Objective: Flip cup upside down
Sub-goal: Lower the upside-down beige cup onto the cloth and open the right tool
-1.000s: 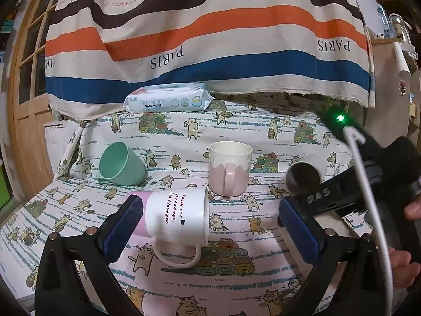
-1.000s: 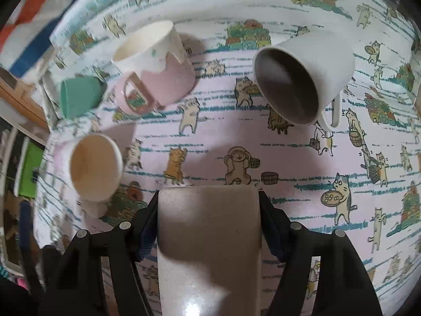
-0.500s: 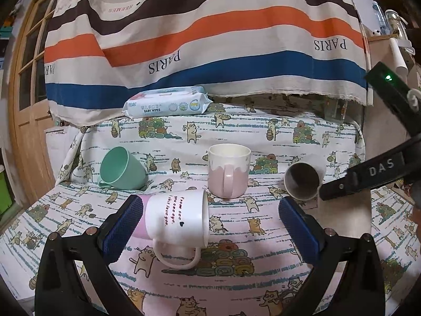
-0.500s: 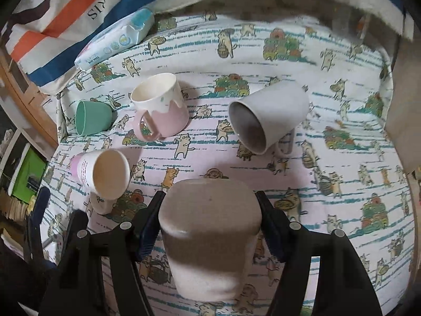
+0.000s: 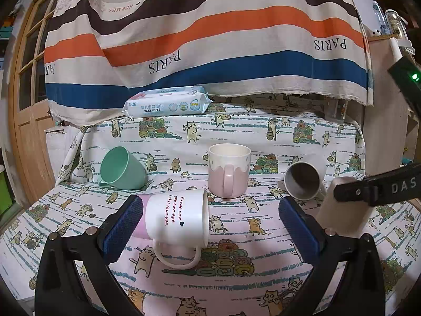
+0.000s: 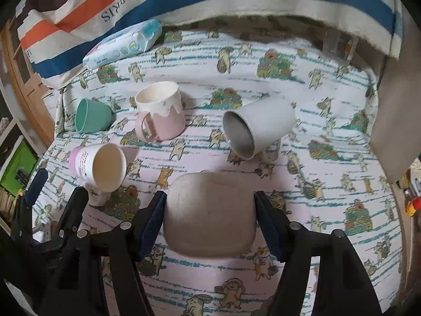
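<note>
My right gripper (image 6: 210, 218) is shut on a beige cup (image 6: 210, 214), held base up over the cat-print cloth; the cup also shows at the right of the left wrist view (image 5: 342, 208). I cannot tell whether its rim touches the cloth. My left gripper (image 5: 210, 223) is open and empty, its blue pads (image 5: 123, 226) either side of a white mug with red writing (image 5: 175, 217) that lies on its side. That mug also shows in the right wrist view (image 6: 101, 164).
A pink-and-white mug (image 5: 228, 173) stands upright at the middle. A grey mug (image 5: 302, 181) and a green cup (image 5: 122, 168) lie on their sides. A pack of baby wipes (image 5: 168, 102) lies at the back under a striped cloth (image 5: 210, 39).
My right gripper has turned the beige cup from lying along the view to base up and brought it lower over the cloth. The left gripper has hardly moved.
</note>
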Demonstrator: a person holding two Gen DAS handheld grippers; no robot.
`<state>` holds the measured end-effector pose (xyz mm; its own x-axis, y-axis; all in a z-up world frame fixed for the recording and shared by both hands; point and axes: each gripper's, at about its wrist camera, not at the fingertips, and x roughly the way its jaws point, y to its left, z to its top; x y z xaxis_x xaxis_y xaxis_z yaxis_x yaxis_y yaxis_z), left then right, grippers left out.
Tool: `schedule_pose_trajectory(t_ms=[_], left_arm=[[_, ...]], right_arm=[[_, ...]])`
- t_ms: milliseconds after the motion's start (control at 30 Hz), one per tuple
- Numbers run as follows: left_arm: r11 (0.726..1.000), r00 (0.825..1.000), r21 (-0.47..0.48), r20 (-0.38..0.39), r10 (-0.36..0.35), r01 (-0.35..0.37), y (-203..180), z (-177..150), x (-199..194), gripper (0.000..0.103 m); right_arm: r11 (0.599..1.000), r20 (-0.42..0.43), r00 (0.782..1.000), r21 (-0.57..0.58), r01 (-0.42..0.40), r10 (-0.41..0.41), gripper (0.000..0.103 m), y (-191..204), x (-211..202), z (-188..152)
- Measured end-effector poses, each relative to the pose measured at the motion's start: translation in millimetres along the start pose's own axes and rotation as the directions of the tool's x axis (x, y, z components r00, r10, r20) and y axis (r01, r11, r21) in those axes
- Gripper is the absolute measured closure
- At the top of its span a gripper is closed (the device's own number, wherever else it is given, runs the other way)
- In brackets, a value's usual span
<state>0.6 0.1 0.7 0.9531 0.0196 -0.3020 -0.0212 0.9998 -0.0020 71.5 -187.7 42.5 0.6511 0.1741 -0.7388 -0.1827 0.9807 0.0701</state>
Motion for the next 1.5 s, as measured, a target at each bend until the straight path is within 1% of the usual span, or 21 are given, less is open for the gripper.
schedule_pose_trajectory(t_ms=[133,167,233,300,333,433,467,500,533,567,667,733,800,867,1000,1233,1367,1500], left_arm=[[1.0,1.0,0.0,0.0,0.0,0.0,0.0,0.0,0.0,0.0],[1.0,1.0,0.0,0.0,0.0,0.0,0.1,0.0,0.1,0.0],[1.0,1.0,-0.001,0.0,0.0,0.0,0.0,0.0,0.0,0.0],[1.0,1.0,-0.001,0.0,0.0,0.0,0.1,0.1,0.0,0.0],[1.0,1.0,-0.001,0.0,0.0,0.0,0.1,0.1,0.1,0.0],[1.0,1.0,0.0,0.0,0.0,0.0,0.1,0.1,0.1,0.0],[1.0,1.0,-0.001,0.0,0.0,0.0,0.1,0.0,0.0,0.0],[1.0,1.0,-0.001,0.0,-0.001,0.001,0.1,0.0,0.0,0.0],[1.0,1.0,-0.001,0.0,0.0,0.0,0.0,0.0,0.0,0.0],[1.0,1.0,-0.001,0.0,0.0,0.0,0.0,0.0,0.0,0.0],[1.0,1.0,-0.001,0.001,0.0,0.0,0.2,-0.1,-0.3,0.0],[1.0,1.0,-0.001,0.001,0.0,0.0,0.2,-0.2,-0.2,0.0],[1.0,1.0,-0.001,0.0,0.0,0.0,0.2,-0.1,-0.1,0.0],[1.0,1.0,-0.001,0.001,0.0,0.0,0.3,-0.2,-0.3,0.0],[1.0,1.0,-0.002,0.0,0.001,-0.001,0.4,-0.2,0.0,0.0],[1.0,1.0,-0.003,0.001,0.002,-0.002,1.7,-0.2,-0.7,0.0],[1.0,1.0,-0.002,0.0,0.003,-0.003,1.8,-0.2,-0.7,0.0],[1.0,1.0,-0.003,0.001,0.002,-0.002,1.7,-0.2,-0.7,0.0]], right_arm=[[1.0,0.07,0.997,0.006,-0.017,0.017,0.034,-4.7,-15.7,0.1],[1.0,0.087,0.996,0.009,-0.022,0.021,0.03,-5.6,-19.1,0.2],[0.999,0.147,0.989,0.017,-0.033,0.03,0.023,-9.4,-28.8,-0.7],[0.999,0.219,0.976,0.022,-0.028,0.023,0.02,-13.9,-39.8,-3.9],[0.999,0.252,0.967,0.019,-0.028,0.022,0.017,-16.3,-45.3,-6.4],[1.0,0.332,0.943,-0.006,-0.03,0.03,0.015,-19.3,-57.7,-13.6],[1.0,0.351,0.936,-0.013,-0.025,0.028,0.012,-19.5,-60.6,-15.1],[1.0,0.376,0.926,-0.023,-0.015,0.022,0.009,-19.7,-63.2,-17.9],[1.0,0.407,0.913,-0.031,-0.003,0.015,0.002,-19.9,-66.4,-21.5],[0.999,0.438,0.899,-0.036,0.006,0.01,0.0,-20.1,-69.8,-25.6],[0.997,0.529,0.848,-0.056,0.044,-0.008,0.0,-21.2,-77.4,-37.8],[0.995,0.574,0.817,-0.05,0.086,-0.042,0.0,-22.4,-78.0,-45.5],[0.993,0.595,0.801,-0.043,0.106,-0.06,0.0,-24.5,-75.7,-50.9],[0.993,0.596,0.8,-0.035,0.109,-0.067,0.0,-28.5,-71.1,-54.9],[0.997,0.582,0.812,-0.02,0.071,-0.047,0.0,-37.5,-58.8,-62.4],[0.999,0.564,0.825,0.016,0.046,-0.047,0.0,-51.7,-43.8,-71.3],[0.998,0.562,0.825,0.036,0.042,-0.055,0.0,-57.6,-38.9,-75.7],[0.999,0.562,0.826,0.038,0.029,-0.045,0.0,-59.3,-38.5,-76.7]])
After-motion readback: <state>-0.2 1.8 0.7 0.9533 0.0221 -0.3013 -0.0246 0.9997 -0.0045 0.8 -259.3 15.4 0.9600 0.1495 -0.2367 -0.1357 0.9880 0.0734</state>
